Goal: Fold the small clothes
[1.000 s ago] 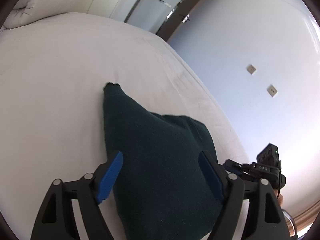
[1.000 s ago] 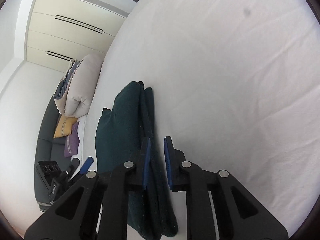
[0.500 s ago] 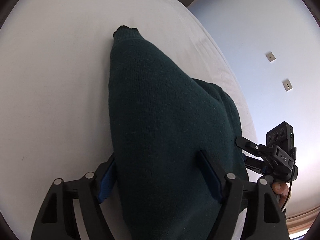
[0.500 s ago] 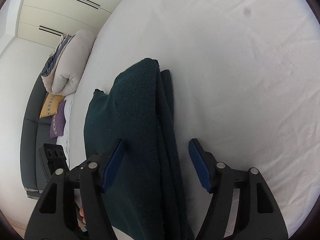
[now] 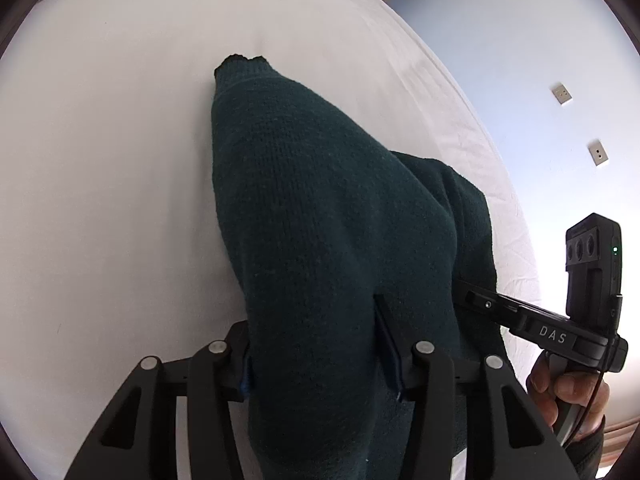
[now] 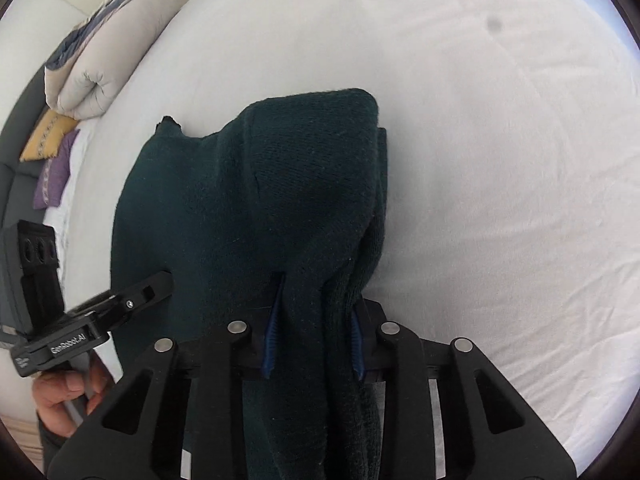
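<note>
A dark green knit garment (image 5: 320, 208) lies bunched in a ridge on the white bed (image 5: 100, 160). My left gripper (image 5: 316, 360) points down over its near end. Its jaws are closing, and thick fabric fills the gap and presses against both blue pads. In the right wrist view the garment (image 6: 280, 184) shows a folded layer on top. My right gripper (image 6: 314, 338) is closing too, its pads pinching a gathered fold at the near edge. Each view shows the other gripper's black body beside the cloth, held by a hand (image 6: 68, 392).
The white sheet (image 6: 500, 160) stretches wide to the right of the garment. A rolled beige duvet (image 6: 100, 76) lies at the bed's far left end. Yellow (image 6: 48, 136) and purple (image 6: 52, 180) cushions sit on a dark sofa beyond. A wall with sockets (image 5: 562, 94) runs along the bed's right side.
My left gripper dropped toward the garment and its wide jaws narrowed onto the fabric. My right gripper let go, shifted along the garment, spread wide, then closed on the fold again.
</note>
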Motion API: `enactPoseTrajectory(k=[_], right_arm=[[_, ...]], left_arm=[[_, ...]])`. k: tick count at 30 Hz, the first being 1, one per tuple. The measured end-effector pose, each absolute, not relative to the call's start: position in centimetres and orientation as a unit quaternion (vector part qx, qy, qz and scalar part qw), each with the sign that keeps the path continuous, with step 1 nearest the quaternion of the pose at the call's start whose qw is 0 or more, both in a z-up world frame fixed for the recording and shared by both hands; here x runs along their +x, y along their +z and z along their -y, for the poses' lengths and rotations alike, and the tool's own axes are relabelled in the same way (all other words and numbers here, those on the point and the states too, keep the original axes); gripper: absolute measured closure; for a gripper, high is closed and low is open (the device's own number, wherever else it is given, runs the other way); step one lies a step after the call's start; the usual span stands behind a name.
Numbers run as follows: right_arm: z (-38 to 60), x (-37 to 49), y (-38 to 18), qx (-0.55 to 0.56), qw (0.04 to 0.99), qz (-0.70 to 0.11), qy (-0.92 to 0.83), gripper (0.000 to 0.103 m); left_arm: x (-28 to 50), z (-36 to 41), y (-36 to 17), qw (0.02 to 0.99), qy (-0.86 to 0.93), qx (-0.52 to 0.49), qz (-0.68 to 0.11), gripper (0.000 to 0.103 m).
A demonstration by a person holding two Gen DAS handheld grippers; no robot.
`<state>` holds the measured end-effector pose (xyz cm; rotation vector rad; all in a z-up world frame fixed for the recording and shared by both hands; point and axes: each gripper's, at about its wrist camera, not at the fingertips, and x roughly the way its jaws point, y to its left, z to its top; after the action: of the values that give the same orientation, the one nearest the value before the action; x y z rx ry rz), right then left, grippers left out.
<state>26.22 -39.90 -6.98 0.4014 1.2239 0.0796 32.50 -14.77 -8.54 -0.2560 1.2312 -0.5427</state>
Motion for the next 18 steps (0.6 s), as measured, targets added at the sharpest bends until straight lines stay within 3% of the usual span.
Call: enactPoseTrajectory(k=[6,18], right_arm=[[34.5,25.1,-2.6,0.07,0.837,-0.543,-0.005,0.083],[24.5,12.8,5.7,0.05,0.865,-0.493,0.075,0.083]], left_arm=[[30.2,14.1,-5.1,0.788,-0.242,-0.102,-0.557,0.061],[17.7,3.1,3.4,0.825,-0.248,-0.064,-0.504,0.061]])
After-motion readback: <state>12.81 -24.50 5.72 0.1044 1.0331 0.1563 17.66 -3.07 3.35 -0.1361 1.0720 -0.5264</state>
